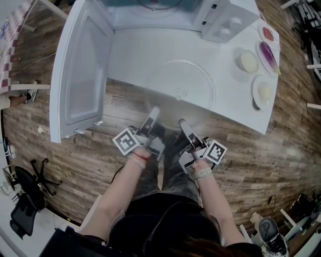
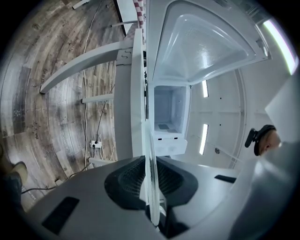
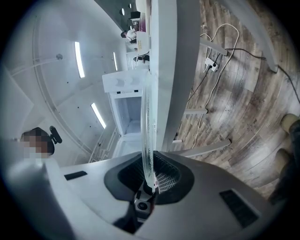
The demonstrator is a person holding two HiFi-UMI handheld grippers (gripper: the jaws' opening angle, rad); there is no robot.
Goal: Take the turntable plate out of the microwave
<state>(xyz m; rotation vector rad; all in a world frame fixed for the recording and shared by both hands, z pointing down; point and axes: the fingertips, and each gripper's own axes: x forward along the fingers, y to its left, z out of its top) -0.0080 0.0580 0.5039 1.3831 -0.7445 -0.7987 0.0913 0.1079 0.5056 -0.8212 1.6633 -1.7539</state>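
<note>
The turntable plate (image 1: 183, 90), a clear round glass disc, hangs level over the front edge of the white table (image 1: 130, 55), in front of the microwave (image 1: 150, 7). The microwave's door (image 1: 80, 70) stands wide open to the left. My left gripper (image 1: 154, 111) is shut on the plate's near rim. My right gripper (image 1: 183, 123) is shut on the same rim just to its right. In the left gripper view the plate (image 2: 150, 154) runs edge-on between the jaws of the left gripper (image 2: 152, 190). The right gripper view shows the plate (image 3: 146, 136) edge-on in the right gripper (image 3: 149, 177).
At the table's right end stand a bowl (image 1: 248, 60), a dish with a purple vegetable (image 1: 268, 55), another bowl (image 1: 263, 91) and a small red-filled dish (image 1: 267, 34). A black office chair (image 1: 27, 198) stands on the wooden floor at lower left. Cables and a socket strip (image 2: 96, 143) lie under the table.
</note>
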